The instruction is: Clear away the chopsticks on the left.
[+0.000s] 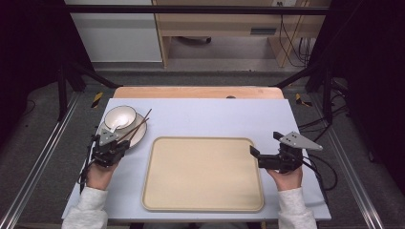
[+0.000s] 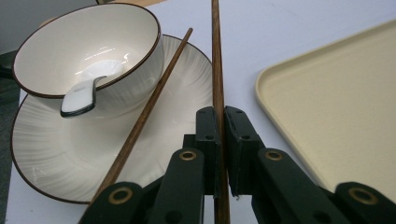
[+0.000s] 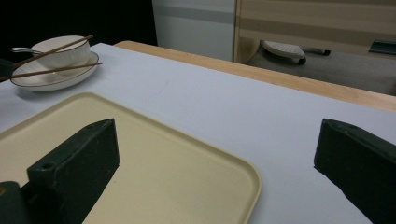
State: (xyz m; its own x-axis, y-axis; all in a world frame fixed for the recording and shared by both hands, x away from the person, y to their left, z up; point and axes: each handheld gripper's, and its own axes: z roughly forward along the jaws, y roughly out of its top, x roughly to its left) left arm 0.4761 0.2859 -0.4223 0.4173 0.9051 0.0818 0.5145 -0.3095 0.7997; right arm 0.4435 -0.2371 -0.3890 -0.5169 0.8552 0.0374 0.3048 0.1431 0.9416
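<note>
- While the left gripper [image 2: 219, 154] pinches one brown chopstick [image 2: 216, 60] at mid frame, picking-up is under way.
- Next, I think: carry it right, onto the tan tray [image 1: 203, 200].
- Right gripper [image 3: 215, 154] fingers are spread, holding nothing.

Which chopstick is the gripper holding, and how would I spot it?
Look at the white plate near the table's far left corner, with a bowl and spoon on it. Two brown chopsticks lie there: one chopstick leans against the bowl's side. The held chopstick is the one nearer the beige tray, and unlike its twin it runs straight between the shut jaws of the left gripper.
</note>
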